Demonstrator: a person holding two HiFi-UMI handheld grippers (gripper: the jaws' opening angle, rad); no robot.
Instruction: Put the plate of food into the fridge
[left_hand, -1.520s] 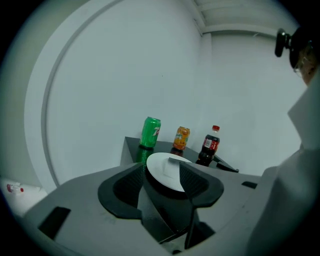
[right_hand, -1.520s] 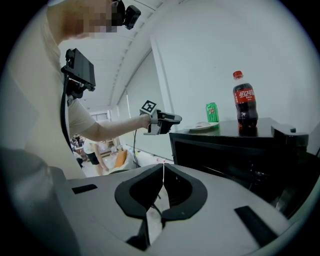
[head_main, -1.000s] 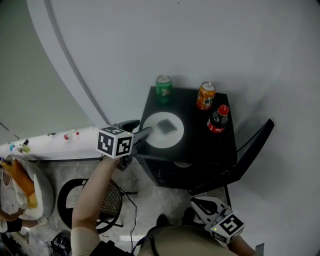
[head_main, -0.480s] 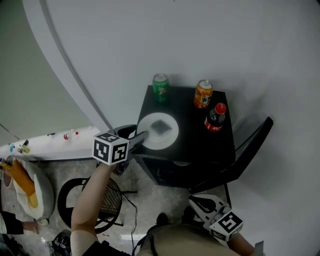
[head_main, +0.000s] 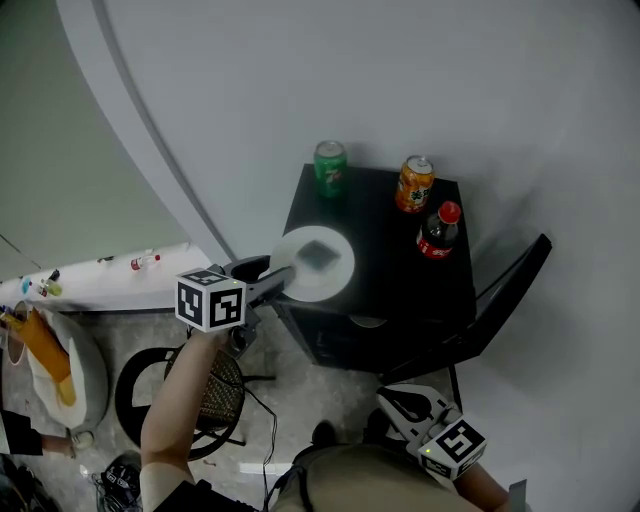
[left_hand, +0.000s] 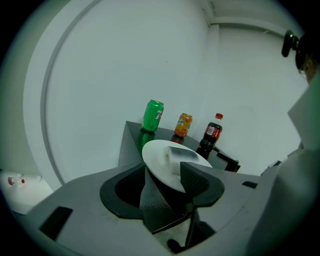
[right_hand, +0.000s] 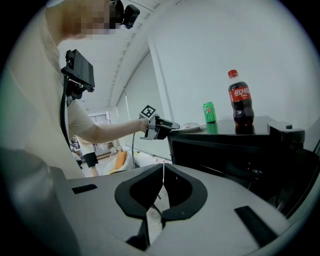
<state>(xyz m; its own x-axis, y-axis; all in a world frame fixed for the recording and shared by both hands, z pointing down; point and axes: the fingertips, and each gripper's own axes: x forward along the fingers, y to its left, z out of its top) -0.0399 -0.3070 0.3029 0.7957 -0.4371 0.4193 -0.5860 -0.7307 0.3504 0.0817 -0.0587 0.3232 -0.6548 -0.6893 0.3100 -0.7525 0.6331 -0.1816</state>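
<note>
White plate (head_main: 306, 276) pulled outward, left gripper (head_main: 278, 283) clamped

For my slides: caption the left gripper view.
Left gripper holds the plate of food by its rim; green can, orange can and cola bottle stand on the fridge behind.

Green can (head_main: 329, 166), orange can (head_main: 414, 185), bottle (head_main: 437, 231) crowd fridge (head_main: 392, 272) rear.

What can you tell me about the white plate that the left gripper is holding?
The plate is round, white and smooth, shallow with a low rim. A pale block of food with a darker top sits on it. It lies roughly level, jutting past the front left corner of the top of the small black fridge. The left gripper is shut on its near rim. Whether its underside touches the fridge top cannot be told.
</note>
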